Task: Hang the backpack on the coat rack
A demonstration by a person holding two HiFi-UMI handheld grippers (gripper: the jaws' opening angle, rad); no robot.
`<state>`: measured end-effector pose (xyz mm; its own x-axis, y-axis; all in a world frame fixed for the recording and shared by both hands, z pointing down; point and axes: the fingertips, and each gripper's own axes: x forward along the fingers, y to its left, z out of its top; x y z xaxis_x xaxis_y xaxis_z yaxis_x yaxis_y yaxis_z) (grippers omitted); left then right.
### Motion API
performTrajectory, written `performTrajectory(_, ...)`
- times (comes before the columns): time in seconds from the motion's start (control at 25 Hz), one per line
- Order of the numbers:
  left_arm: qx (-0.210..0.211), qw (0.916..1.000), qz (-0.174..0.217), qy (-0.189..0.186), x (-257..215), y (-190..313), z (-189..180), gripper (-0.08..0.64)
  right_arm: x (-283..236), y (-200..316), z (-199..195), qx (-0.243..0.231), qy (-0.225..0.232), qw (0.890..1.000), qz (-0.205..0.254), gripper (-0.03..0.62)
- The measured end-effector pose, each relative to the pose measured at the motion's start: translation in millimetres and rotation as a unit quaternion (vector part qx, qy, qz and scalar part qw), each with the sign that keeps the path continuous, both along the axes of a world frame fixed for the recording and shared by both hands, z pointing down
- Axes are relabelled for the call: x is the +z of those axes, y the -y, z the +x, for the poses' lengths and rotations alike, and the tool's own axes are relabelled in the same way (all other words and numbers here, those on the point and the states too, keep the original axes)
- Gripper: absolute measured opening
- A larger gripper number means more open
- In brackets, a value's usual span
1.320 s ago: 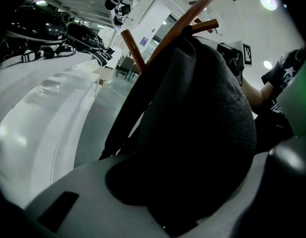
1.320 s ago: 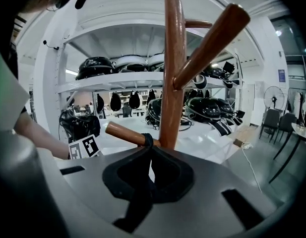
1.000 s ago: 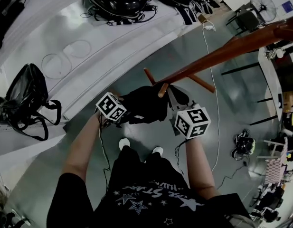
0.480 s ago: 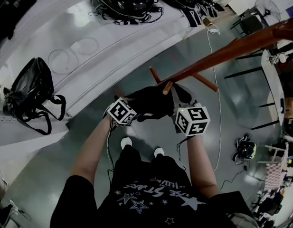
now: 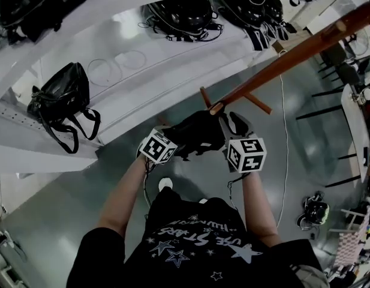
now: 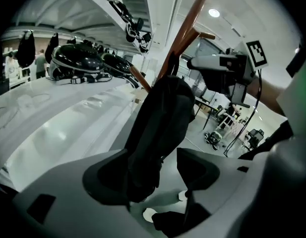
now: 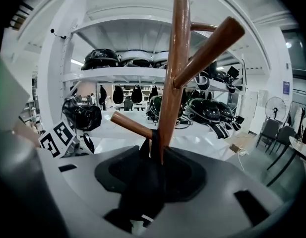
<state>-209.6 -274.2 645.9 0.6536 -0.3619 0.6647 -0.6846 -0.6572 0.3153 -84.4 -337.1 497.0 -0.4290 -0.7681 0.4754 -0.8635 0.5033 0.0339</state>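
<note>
The black backpack (image 5: 196, 134) hangs by its strap (image 7: 153, 144) from a low peg (image 7: 129, 124) of the brown wooden coat rack (image 5: 292, 53). In the left gripper view the backpack (image 6: 160, 123) dangles between the wide jaws of my left gripper (image 6: 155, 157). It rests by the left jaw, with a gap to the right one. My right gripper (image 7: 155, 168) sits just under the peg, with the pack's top fabric (image 7: 143, 187) between its parted jaws. Both grippers' jaws have just been opening. In the head view my left gripper (image 5: 174, 139) and right gripper (image 5: 232, 132) flank the pack.
White shelving runs along the left, with a black bag (image 5: 62, 101) on one level and several dark bags (image 5: 179, 11) higher up. A white cable (image 5: 282, 137) trails over the grey floor. The rack's upper pegs (image 7: 210, 43) jut out above my right gripper.
The left gripper's cube has shifted right, closer to the backpack. The right cube has hardly moved. The head view has tilted, so the shelving sits lower in the picture.
</note>
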Motion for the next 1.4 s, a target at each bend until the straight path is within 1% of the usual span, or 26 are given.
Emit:
performTrajectory(0.08, -0.034, 0.9993, 0.015, -0.005, -15, -5, -2, 0.311, -1, -10, 5, -0.011, 0.002, 1.000, 0.000, 0.160)
performTrajectory(0.16, -0.067, 0.9973, 0.031, 0.000, -31, -9, -6, 0.311, -3, -16, 8, -0.029, 0.008, 1.000, 0.001, 0.160)
performTrajectory(0.32, -0.106, 0.9911, 0.071, 0.039, -56, -27, -4, 0.311, -6, -32, 19, -0.065, 0.021, 0.998, -0.004, 0.156)
performTrajectory(0.44, -0.127, 0.9869, 0.082, 0.057, -70, -44, 11, 0.310, -12, -43, 34, -0.081, 0.030, 0.996, -0.001, 0.140)
performTrajectory(0.56, -0.161, 0.9813, 0.092, 0.051, -87, -55, 27, 0.307, -22, -50, 47, -0.095, 0.048, 0.994, 0.006, 0.130)
performTrajectory(0.64, -0.187, 0.9763, 0.101, 0.043, -100, -63, 37, 0.262, -28, -57, 55, -0.108, 0.057, 0.992, 0.011, 0.112)
performTrajectory(0.76, -0.221, 0.9665, 0.126, 0.036, -120, -78, 54, 0.152, -36, -71, 71, -0.130, 0.068, 0.989, 0.018, 0.068)
performTrajectory(0.84, -0.246, 0.9554, 0.157, 0.046, -135, -88, 64, 0.097, -41, -83, 84, -0.144, 0.075, 0.986, 0.023, 0.040)
performTrajectory(0.92, -0.269, 0.9438, 0.182, 0.061, -147, -100, 72, 0.068, -45, -94, 98, -0.159, 0.084, 0.983, 0.027, 0.024)
performTrajectory(1.0, -0.289, 0.9358, 0.192, 0.061, -156, -113, 83, 0.051, -48, -107, 110, -0.175, 0.093, 0.980, 0.031, 0.018)
performTrajectory(1.12, -0.315, 0.9275, 0.195, 0.053, -166, -137, 106, 0.035, -52, -127, 131, -0.200, 0.102, 0.974, 0.034, 0.012)
performTrajectory(1.28, -0.345, 0.9174, 0.186, 0.067, -167, -176, 133, 0.022, -49, -150, 151, -0.229, 0.099, 0.968, 0.029, 0.011)
performTrajectory(1.4, -0.369, 0.9078, 0.183, 0.079, -165, -207, 147, 0.017, -41, -164, 160, -0.243, 0.107, 0.964, 0.014, 0.011)
